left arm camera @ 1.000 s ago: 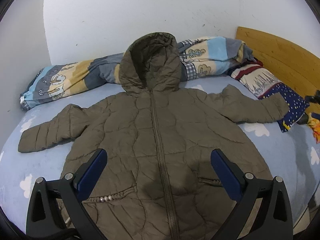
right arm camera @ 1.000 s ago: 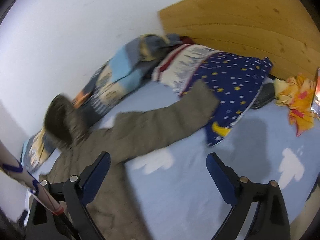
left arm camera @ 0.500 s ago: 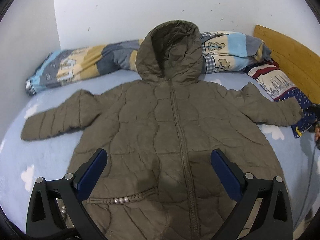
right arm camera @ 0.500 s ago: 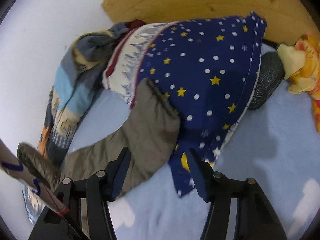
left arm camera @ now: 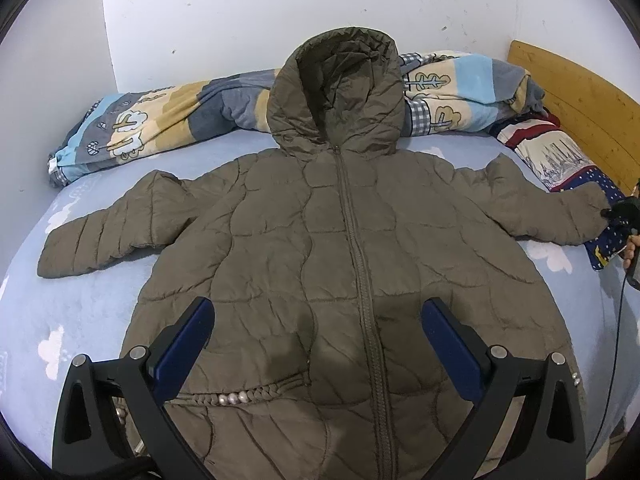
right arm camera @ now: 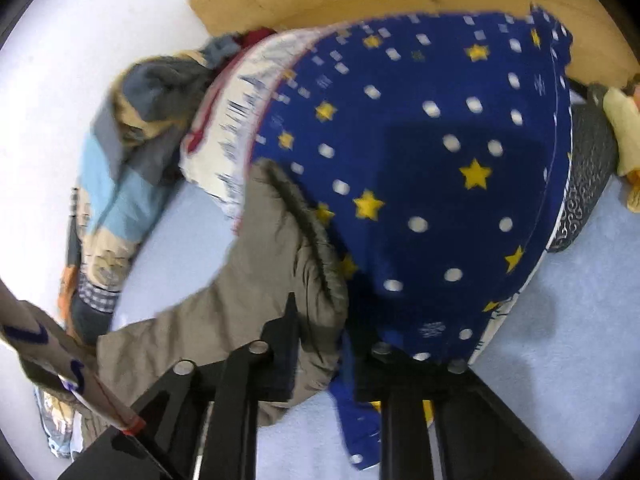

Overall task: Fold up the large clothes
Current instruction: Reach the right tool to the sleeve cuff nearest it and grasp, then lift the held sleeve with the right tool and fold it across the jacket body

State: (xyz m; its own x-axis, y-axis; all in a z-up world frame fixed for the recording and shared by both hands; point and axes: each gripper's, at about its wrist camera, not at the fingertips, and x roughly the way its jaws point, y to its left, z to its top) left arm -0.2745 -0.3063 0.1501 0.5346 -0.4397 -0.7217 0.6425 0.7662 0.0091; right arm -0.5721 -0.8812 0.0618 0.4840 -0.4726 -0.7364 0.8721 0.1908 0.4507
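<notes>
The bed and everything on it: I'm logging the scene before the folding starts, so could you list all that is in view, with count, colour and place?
Hooded quilted jacket: one, olive, spread flat front-up on the bed, zipped, sleeves out to both sides.
Jacket sleeve cuff: one, olive, lying against the star pillow, pinched by the right hand-held gripper.
Bed sheet: one, light blue with white clouds.
Patchwork quilt: one, blue, cream and grey, bunched along the wall behind the hood.
Star pillow: one, dark blue with yellow stars and white dots, by the headboard.
Headboard: one, light wood.
Left hand-held gripper: one, black with blue pads, open above the jacket's lower front.
Right hand-held gripper: one, black, its jaws have just been closing, now shut on the cuff.
</notes>
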